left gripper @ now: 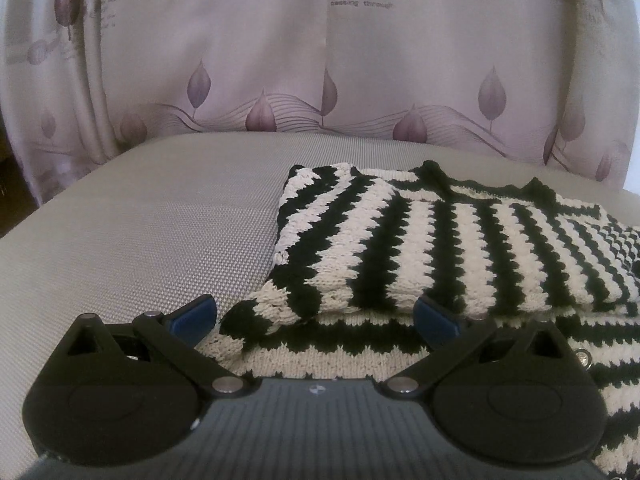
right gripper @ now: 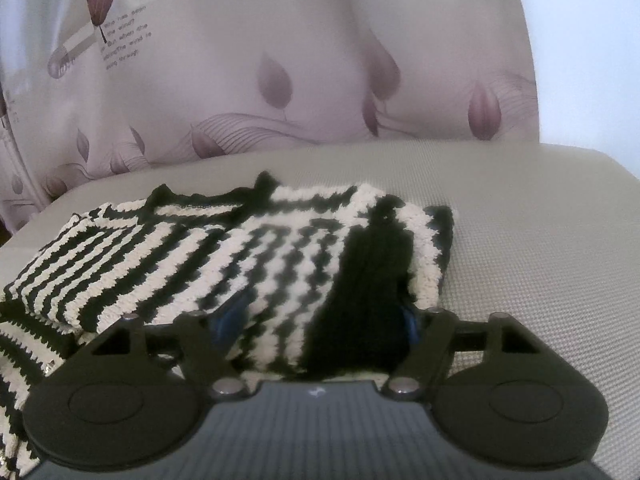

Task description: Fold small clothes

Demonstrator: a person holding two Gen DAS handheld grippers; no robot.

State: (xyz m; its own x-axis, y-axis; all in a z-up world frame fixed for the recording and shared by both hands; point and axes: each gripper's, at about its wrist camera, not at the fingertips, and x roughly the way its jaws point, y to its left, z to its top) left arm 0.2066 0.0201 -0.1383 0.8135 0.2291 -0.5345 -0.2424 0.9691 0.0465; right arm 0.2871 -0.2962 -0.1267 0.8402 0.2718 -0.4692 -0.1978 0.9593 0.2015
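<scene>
A black and cream striped knitted sweater (right gripper: 168,264) lies folded on a grey woven cushion (right gripper: 520,248). The right gripper (right gripper: 320,320), black with blue pads, sits low at the front with its jaws wide apart. A striped flap with a black edge lies between the blue pads (right gripper: 230,316), and they do not squeeze it. Behind hangs a pale pink curtain with purple leaves (right gripper: 280,80) and small writing.

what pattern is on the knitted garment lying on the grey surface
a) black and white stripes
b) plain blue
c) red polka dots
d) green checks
a, the knitted garment shows alternating black and white wavy stripes across its folded layers in both wrist views, on the grey surface.
</scene>
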